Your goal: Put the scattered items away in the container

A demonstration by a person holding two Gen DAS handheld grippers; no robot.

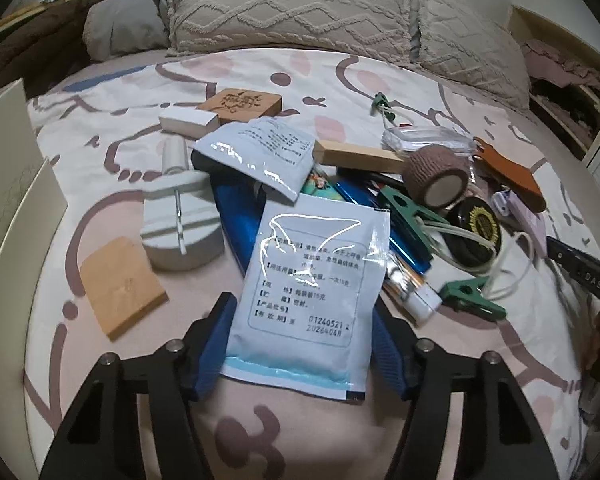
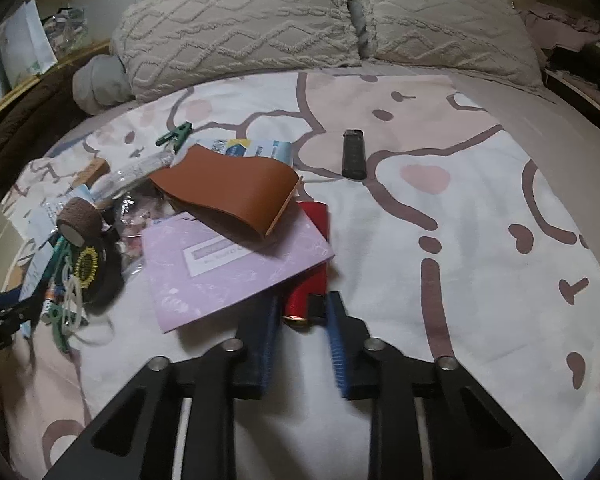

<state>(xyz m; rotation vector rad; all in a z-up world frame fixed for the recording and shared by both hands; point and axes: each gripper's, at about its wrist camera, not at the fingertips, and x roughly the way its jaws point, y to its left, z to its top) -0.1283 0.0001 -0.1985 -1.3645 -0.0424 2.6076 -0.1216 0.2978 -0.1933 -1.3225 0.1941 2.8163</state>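
Left gripper point(image 1: 300, 344) pointed down at a clutter of small items on a bed. Its blue pads point(image 1: 214, 344) sat against both side edges of a pale blue medicine sachet point(image 1: 308, 292), clamped on it; the sachet's lower end lay between the fingers, its upper end on top of the pile. A second, similar sachet point(image 1: 260, 156) lay farther back. Left of the pile sat a grey round slotted block point(image 1: 180, 224) and a tan square card point(image 1: 120, 284). Behind it were a white box point(image 1: 188, 122) and an engraved wooden block point(image 1: 240, 102). To the right lay a wooden stick point(image 1: 356, 156), a roll of brown bandage wrap point(image 1: 440, 180), a black round tin point(image 1: 476, 228), and green clips point(image 1: 472, 296) on white cord.

Right gripper point(image 2: 300, 320) was closed to a narrow gap around the near end of a red lighter point(image 2: 306, 292); the pads looked tight on it, though the contact itself was partly hidden. The lighter's far end ran under a lilac booklet point(image 2: 228, 264), and a curled brown leather piece point(image 2: 236, 192) rested on the booklet. A black lighter point(image 2: 354, 154) lay apart on the patterned bedsheet point(image 2: 480, 240), well clear of the pile. Two textured beige pillows point(image 2: 240, 28) lay at the head of the bed.

A white panel point(image 1: 8, 160) showed at the left edge of the left wrist view; whether it belonged to the container could not be told.
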